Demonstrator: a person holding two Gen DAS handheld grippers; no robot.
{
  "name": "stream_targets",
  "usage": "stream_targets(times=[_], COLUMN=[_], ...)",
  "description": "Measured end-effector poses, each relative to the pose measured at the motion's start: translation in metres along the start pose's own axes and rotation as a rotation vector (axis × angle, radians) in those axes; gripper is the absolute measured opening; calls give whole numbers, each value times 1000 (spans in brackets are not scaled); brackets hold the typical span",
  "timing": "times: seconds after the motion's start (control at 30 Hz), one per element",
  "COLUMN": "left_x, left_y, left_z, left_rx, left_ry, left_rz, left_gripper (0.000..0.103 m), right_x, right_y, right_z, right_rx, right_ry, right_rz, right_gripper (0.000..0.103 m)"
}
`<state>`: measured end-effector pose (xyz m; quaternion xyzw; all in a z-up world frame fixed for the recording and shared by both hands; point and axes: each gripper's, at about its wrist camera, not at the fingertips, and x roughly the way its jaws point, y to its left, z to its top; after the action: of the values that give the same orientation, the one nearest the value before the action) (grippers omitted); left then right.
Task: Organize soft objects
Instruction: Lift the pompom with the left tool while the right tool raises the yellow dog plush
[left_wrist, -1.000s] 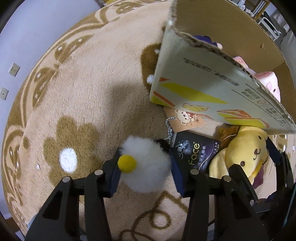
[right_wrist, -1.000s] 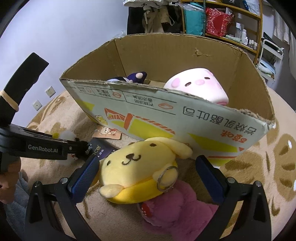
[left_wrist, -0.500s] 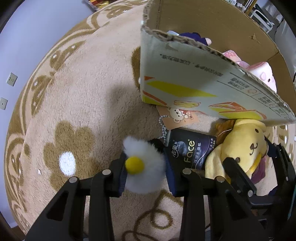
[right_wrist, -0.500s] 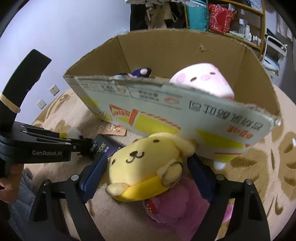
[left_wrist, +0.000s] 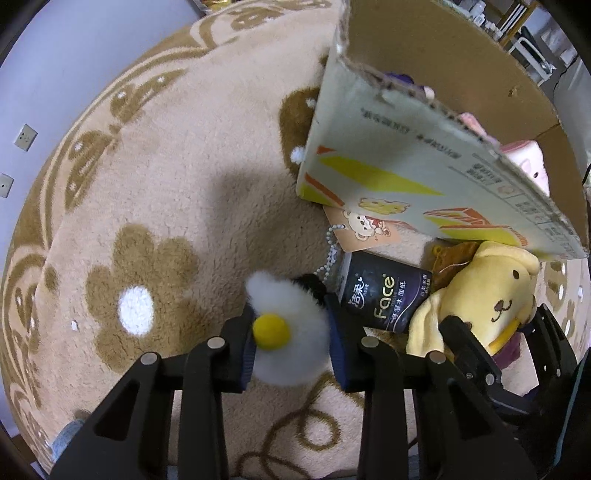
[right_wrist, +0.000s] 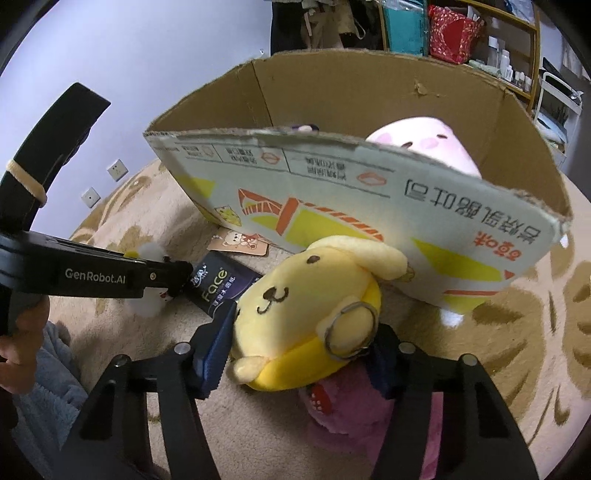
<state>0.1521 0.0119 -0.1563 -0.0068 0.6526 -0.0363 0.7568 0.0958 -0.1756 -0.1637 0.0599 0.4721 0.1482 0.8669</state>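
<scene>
Closure is the change in both views. The left claw (left_wrist: 291, 339) has narrowed over the last second from a loose bracket to a full clamp on the white pompom (left_wrist: 290, 332), lower centre of the left wrist frame; its blue pads press into the fluff on either side of the yellow dot. The right claw (right_wrist: 295, 354) has just been closing as well, and the yellow plush dog (right_wrist: 310, 314) sits between its jaws at the centre of the right wrist frame. The left pad (right_wrist: 218, 347) touches the dog's cheek; the other pad is hidden behind the body, so a firm hold is likely but not confirmed.

Judgement: both grasps are at or near completion, and the next step is a lift toward the cardboard box (right_wrist: 369, 206), which fills the upper half of the frame and already contains a pink plush (right_wrist: 417, 140).

A purple plush (right_wrist: 351, 410) lies under the dog, lower centre. A dark tissue pack (left_wrist: 384, 295) and a bear tag (left_wrist: 365, 229) lie between pompom and box.

The surface is a beige carpet (left_wrist: 177, 177) with brown flowers. A pale wall with sockets stands at upper left; shelving (right_wrist: 461, 33) occupies the upper right.
</scene>
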Motion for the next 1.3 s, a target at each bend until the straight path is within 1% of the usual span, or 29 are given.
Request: stream_targets(times=[0.1,0.23,0.33,0.43,0.47,0.53,0.6,0.7,0.83,0.93,1.1,1.2,1.3], left_x=[-13,-35,-54,-72,-75,-86,-98,-113,-135,-147,-154,-152,-151], left_y=[6,7,7,4,1,0,-2,-8,-16,-23,-39,-47,-52], left_z=[-7,-15,-21,-28,-26,-32,-28,-27,-29,-21,-9,-4,-2], left_rx=[-17,-22,-22,-15,-12,-10,-3,22,67,83,117,147,161], left_ry=[-38,-106,-180,-272,-290,-333,-374,-465,-607,-668,-719,-723,-727], left_rz=[-4,-18,-13,29,33,23,18,21,27,18,30,40,46], left_gripper=[32,32,32,32,32,32,32,32,32,32,33,33,33], right_x=[-10,-30,-43,-60,-66,-79,-91,-105,-126,-136,-145,-146,-147], right_y=[0,0,0,-1,-2,-2,-4,-5,-11,-14,-18,-24,-30], right_z=[-1,-5,-7,-7,-6,-6,-7,-5,-2,4,13,20,25], right_rx=[5,9,18,29,31,39,48,55,65,74,61,72,92], right_ry=[-24,-80,-119,-164,-173,-207,-238,-278,-342,-378,-417,-431,-433], right_rz=[1,-9,-11,-17,-18,-22,-25,-35,-57,-70,-99,-88,-59], right_gripper=[65,65,65,65,65,65,65,65,65,65,65,65,65])
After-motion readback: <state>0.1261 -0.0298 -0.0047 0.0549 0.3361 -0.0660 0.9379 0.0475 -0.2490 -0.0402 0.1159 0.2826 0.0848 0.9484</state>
